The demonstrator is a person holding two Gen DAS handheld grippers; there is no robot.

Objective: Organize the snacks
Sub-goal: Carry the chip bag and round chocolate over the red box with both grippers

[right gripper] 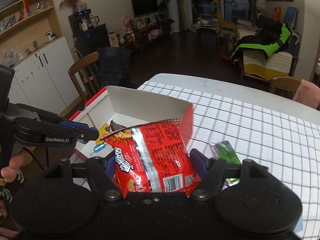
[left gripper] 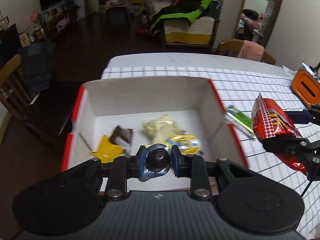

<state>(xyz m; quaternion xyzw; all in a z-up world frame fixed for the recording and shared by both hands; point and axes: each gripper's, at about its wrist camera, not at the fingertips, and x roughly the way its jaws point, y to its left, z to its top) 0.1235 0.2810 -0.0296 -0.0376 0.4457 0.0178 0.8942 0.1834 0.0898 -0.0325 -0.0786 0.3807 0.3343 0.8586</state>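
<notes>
Clamped in the left gripper point(left gripper: 157, 160), a foil-wrapped chocolate point(left gripper: 157, 161) hangs over the box point(left gripper: 144, 94) at frame centre. Several snacks lie inside already. Jaws of the right gripper point(right gripper: 154, 166) pinch a red packet point(right gripper: 152, 156); a green packet point(right gripper: 226, 152) remains on the surface point(right gripper: 250, 124), lower right.

Home, open living/dining room. Evidence: wall-mounted flat black TV point(right gripper: 143, 2) over a low dark media console point(right gripper: 148, 35), sofa with a cream-and-yellow cover point(right gripper: 268, 64) and a black-and-neon-green jacket point(right gripper: 264, 46) dumped on it, wooden dining chairs point(right gripper: 84, 74), light wood wall shelves with knick-knacks point(right gripper: 26, 16) above white cabinets point(right gripper: 44, 70). Dark wood floor point(right gripper: 180, 56). The bench with the white grid-pattern tablecloth point(right gripper: 250, 120) is clearly the dining table.
</notes>
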